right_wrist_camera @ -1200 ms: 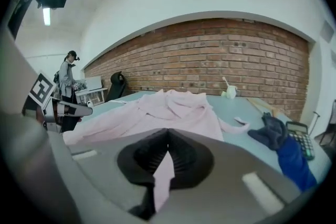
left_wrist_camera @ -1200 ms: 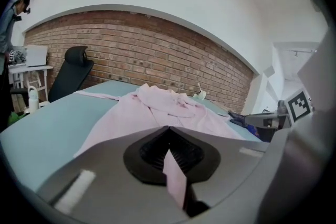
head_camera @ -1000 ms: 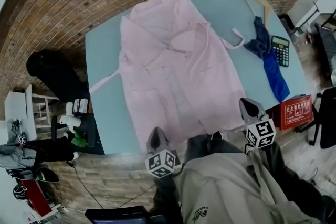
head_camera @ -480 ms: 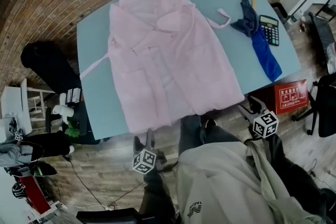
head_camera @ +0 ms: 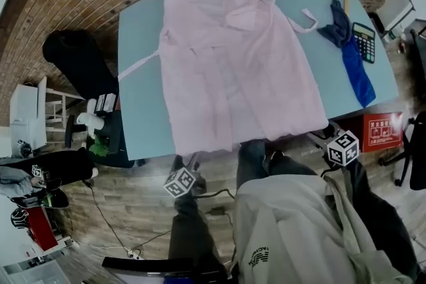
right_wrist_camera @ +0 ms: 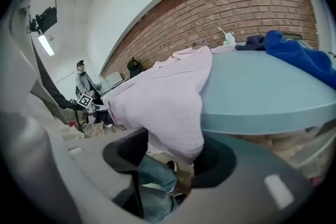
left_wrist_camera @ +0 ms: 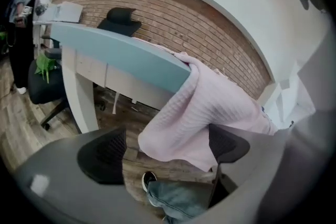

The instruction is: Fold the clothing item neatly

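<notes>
Left gripper (left_wrist_camera: 167, 148): your jaws have just been opening and now stand spread wide, holding nothing. The near left hem corner (left_wrist_camera: 184, 123) of the pink robe (head_camera: 233, 63) droops off the table edge and hangs in line with the gap. Your right-hand pad (left_wrist_camera: 229, 144) overlaps the fabric in the left gripper view; I can't tell whether it touches. The other pad (left_wrist_camera: 105, 156) is clear of the cloth, with floor behind it.

Right gripper (right_wrist_camera: 170, 159): same story, the jaws have just been opening, they are wide apart and grip nothing. The robe's near right hem corner (right_wrist_camera: 173, 113) hangs down between the pads. The cloth's lowest fold lies across the right-hand pad (right_wrist_camera: 218, 162); contact there is unclear. The left-hand pad (right_wrist_camera: 126, 155) is free.

In the head view both grippers sit just off the near edge of the light blue table (head_camera: 140, 116), one under each hem corner.

The robe is spread flat and open, collar at the far side, hem overhanging the near edge. One belt end (head_camera: 136, 66) trails off to the left. A blue cloth (head_camera: 356, 73) and a calculator (head_camera: 365, 42) lie on the table's right side, apart from the robe.
</notes>
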